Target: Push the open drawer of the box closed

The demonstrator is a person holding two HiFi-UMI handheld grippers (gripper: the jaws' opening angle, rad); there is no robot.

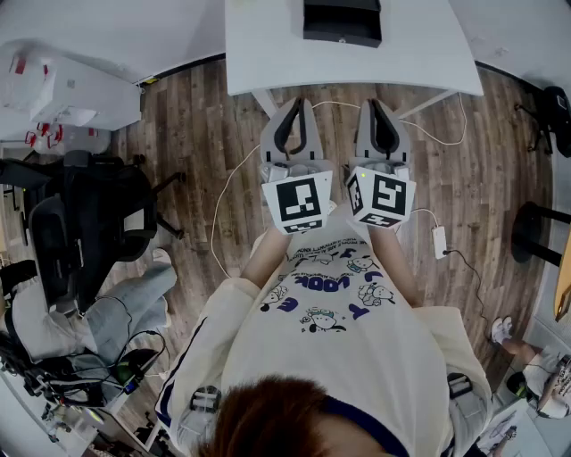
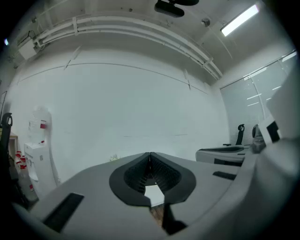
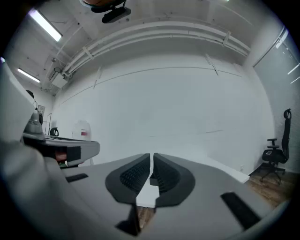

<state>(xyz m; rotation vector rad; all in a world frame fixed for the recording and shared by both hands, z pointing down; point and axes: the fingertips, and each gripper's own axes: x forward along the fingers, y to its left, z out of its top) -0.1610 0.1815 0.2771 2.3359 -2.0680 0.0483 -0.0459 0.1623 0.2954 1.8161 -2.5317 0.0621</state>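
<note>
A black box (image 1: 342, 22) stands on the white table (image 1: 268, 45) at the top of the head view; a darker recess shows in its top, and I cannot tell how far its drawer sticks out. Both grippers are held level above the wooden floor, short of the table's near edge, pointing at it. My left gripper (image 1: 302, 102) (image 2: 150, 153) has its jaws together with nothing between them. Beside it, my right gripper (image 1: 375, 102) (image 3: 152, 154) also has its jaws closed to a thin slit and is empty. Neither gripper view shows the box, only a white wall.
A black office chair (image 1: 98, 214) and a seated person's legs (image 1: 125, 308) are at the left. Cables and a white power adapter (image 1: 439, 241) lie on the floor. A chair base (image 1: 544, 223) stands at the right, a second white table (image 1: 71, 89) at the upper left.
</note>
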